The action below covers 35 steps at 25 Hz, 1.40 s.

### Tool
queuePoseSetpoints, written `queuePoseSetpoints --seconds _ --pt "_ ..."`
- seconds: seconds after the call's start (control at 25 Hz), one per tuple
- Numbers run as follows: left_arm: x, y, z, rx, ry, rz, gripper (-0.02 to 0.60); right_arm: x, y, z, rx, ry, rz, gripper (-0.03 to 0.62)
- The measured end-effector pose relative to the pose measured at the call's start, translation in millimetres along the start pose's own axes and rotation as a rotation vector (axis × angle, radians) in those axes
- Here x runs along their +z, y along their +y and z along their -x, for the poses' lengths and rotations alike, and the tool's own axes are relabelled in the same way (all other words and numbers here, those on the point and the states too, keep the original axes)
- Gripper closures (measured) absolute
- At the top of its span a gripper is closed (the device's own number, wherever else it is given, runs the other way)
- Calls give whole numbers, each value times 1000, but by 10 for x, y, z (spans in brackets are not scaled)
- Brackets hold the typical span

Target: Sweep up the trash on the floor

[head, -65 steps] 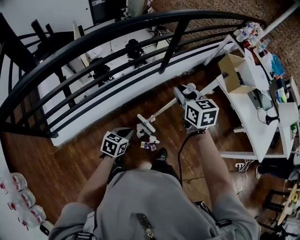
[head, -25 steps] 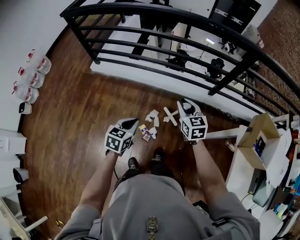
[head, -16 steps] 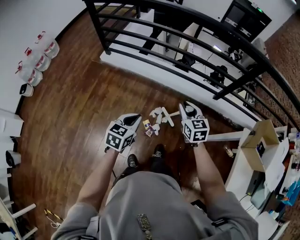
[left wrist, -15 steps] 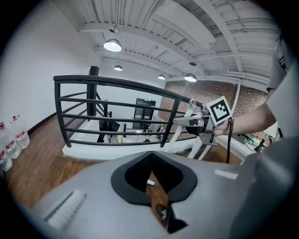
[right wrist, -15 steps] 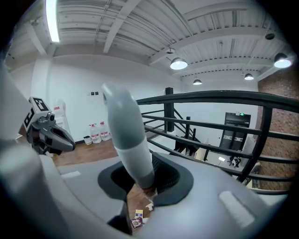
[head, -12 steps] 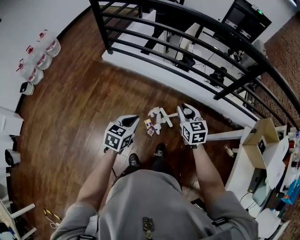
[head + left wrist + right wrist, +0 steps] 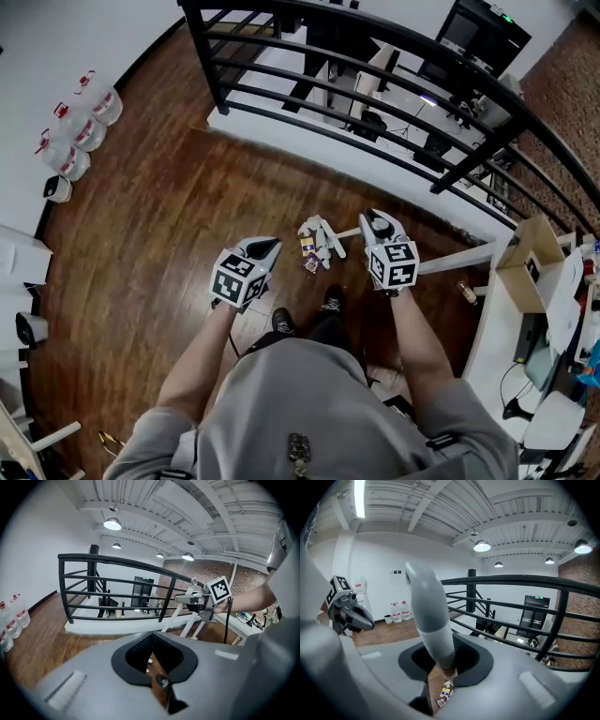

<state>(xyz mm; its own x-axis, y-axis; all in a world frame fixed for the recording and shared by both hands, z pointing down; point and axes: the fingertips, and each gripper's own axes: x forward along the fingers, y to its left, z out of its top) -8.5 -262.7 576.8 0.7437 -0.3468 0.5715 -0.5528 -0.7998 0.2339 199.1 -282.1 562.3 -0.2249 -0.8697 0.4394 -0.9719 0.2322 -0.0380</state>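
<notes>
**Trash bunched tight, broom in the right fingers**

Stands turned compared with a couple of seconds ago. Faces the black metal railing (image 7: 375, 42) across the top of the head view, with the white worktop (image 7: 506, 328) pushed out to the right edge, over the same dark wooden floor (image 7: 159, 225). Finds the small pile of white paper scraps and coloured wrappers (image 7: 312, 249) drawn in closer than a second ago, when spread looser and wider. Lies now on the floor just ahead of the black shoes (image 7: 330, 302), between the two grippers, with the white plastic broom head (image 7: 330, 236) just beside it on the right. Reads as the gathering part of the sweep nearly done, with collecting the pile yet to come. Shows no dustpan anywhere.

Carries the left gripper (image 7: 266, 247) low beside the pile and apart from it, fingers released. Leaves only a narrow slit between them, with nothing but floor and a shoe tip seen through it. Touches nothing.

Clamps the right gripper (image 7: 375, 221) on the grey-white round broom handle (image 7: 427, 609), fingers partly closed and grasping it on both sides. Shows the handle rising up and left out of the grip in the right gripper view, with the trash visible on the floor below through the gap. Needs that hold kept steady, so that short strokes do not scatter the clump.
</notes>
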Motion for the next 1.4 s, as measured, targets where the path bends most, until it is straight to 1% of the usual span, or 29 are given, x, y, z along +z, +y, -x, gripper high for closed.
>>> queuePoseSetpoints --seconds 0.16,0.32,0.44,0.52,0.68,0.84,0.96,1.08,1.2,1.28,1.4 --pt "-86 -55 120 -33 7 -47 577 95 -204 95 -102 -46 -25 530" --pt "-72 -172 165 -88 2 -102 577 452 -401 491 -217 -156 -66 531" --pt "-54 -391 45 -142 2 -130 577 671 -474 868 -248 -211 -73 531" --pt "-79 -648 -104 -179 3 -148 577 668 -542 1160 -256 -226 -82 531" --pt "-93 -1315 -455 -289 23 -217 577 432 -708 1928 -321 -246 -131 531" --pt "-78 -1784 -736 -381 61 -275 577 149 -746 2369 -364 -224 -180 531" --pt "-83 -2213 -905 -441 86 -318 577 -130 -839 2738 -409 -205 -221 530" --pt "-159 -2656 -1013 -484 112 -347 577 -409 -928 3113 -444 -201 -261 530" --pt "-318 -3089 -1102 -527 144 -379 577 -734 -986 3460 -479 -210 -296 530" --pt "-404 -3293 -1138 -547 162 -395 577 -933 -989 3608 -494 -213 -316 530" --pt "-500 -3483 -1163 -565 179 -410 577 -1191 -980 3719 -488 -206 -336 530"
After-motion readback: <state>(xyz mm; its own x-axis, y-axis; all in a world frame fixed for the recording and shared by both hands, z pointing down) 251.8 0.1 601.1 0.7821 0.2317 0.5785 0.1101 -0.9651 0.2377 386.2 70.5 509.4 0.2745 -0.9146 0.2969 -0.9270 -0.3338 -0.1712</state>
